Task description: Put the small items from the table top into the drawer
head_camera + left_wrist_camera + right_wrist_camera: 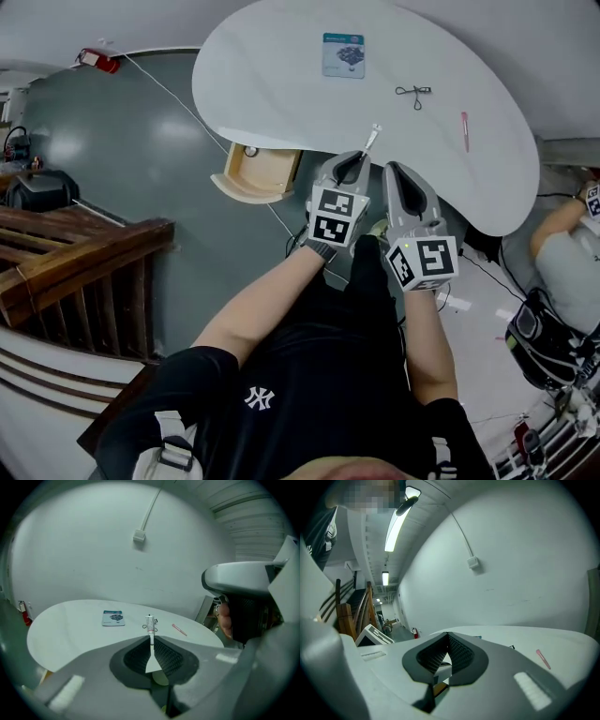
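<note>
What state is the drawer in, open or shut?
Open: the head view shows the wooden drawer jutting out from under the table edge, its inside exposed.

Head view: overhead, steeply down on the table (281,94).
Left gripper view: low, close, across it toward the wall (93,550).
Right gripper view: likewise.
Shared: the table.

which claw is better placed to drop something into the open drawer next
Left. The left claw is shut on the small white tube, and the open drawer lies on its side. The right claw is shut and empty.
</note>
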